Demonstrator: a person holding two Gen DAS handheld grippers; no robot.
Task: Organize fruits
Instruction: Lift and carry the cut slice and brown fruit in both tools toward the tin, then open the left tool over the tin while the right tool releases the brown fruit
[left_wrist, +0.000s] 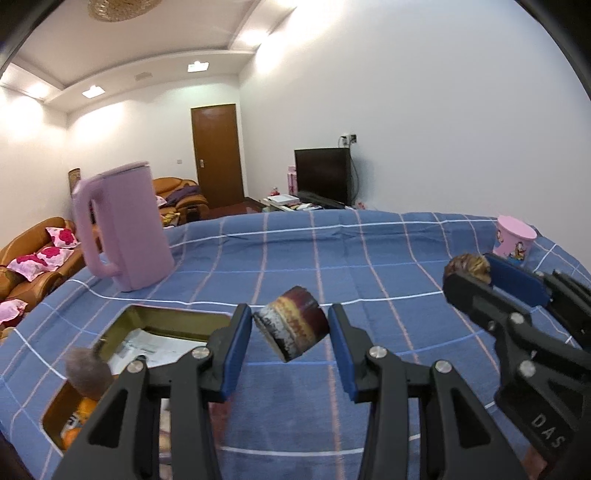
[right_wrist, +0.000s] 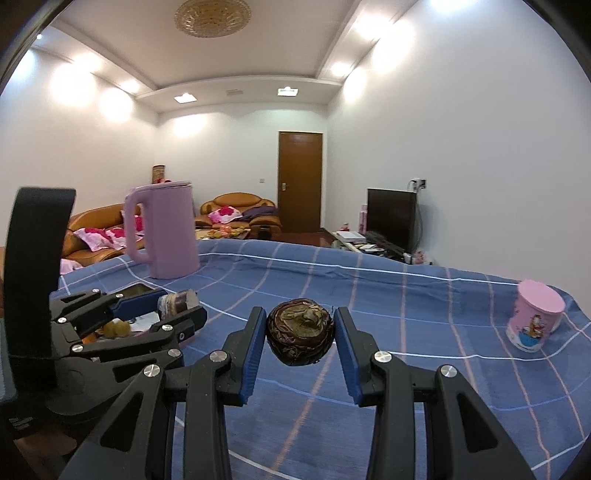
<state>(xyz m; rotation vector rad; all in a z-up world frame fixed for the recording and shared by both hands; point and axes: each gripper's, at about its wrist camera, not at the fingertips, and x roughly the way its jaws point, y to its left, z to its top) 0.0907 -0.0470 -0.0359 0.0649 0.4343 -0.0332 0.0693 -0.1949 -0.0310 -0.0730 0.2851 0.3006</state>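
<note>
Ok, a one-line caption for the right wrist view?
Right gripper holds a wrinkled dark fruit above the blue checked cloth, the left gripper alongside carrying another piece.

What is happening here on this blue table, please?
A person is sorting fruit with two handheld grippers. The left gripper holds a short, cut piece of something dark red and yellow above the blue checked cloth, beside an open gold tin that already has some items inside. The right gripper holds a round, dark, wrinkled fruit in the air. Neither piece is in the tin yet. A pink kettle and a pink cup stand further back.
</note>
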